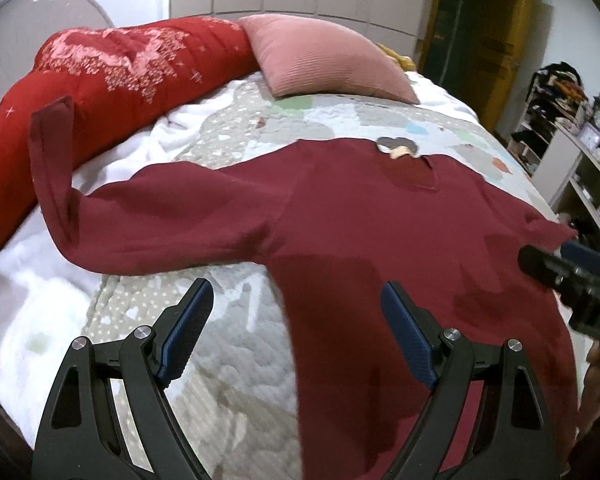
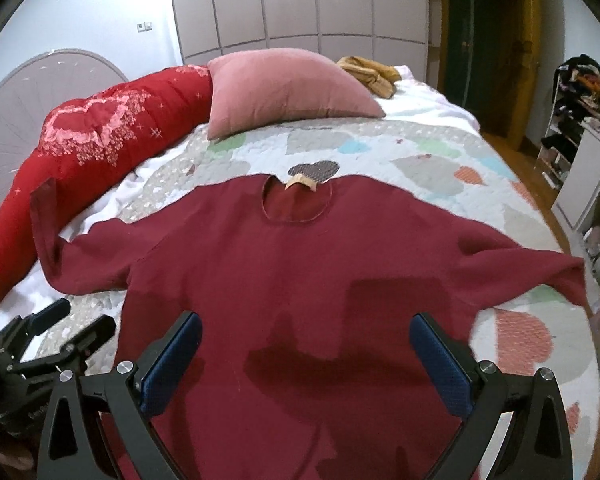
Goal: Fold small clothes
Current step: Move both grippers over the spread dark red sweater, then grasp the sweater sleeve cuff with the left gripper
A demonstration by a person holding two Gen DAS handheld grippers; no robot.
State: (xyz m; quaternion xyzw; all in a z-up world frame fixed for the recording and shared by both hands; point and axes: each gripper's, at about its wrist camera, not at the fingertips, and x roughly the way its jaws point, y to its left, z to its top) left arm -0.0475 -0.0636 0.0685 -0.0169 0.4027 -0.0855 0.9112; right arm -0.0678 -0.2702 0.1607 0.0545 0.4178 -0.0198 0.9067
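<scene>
- Right wrist view: maroon long-sleeved top lies flat, front up, on the bed's patchwork quilt, neckline toward the pillows, both sleeves spread outward.
- Its left sleeve cuff stands up against the red bolster; the other sleeve reaches the bed's right edge.
- Right tongs hover over the lower body of the top, jaws wide apart, holding nothing.
- Left tongs hang over the top's left hem edge and quilt, also spread wide and empty.
- Pink cushion sits beyond the neckline, beside the bolster; a mustard cloth lies behind it.
</scene>
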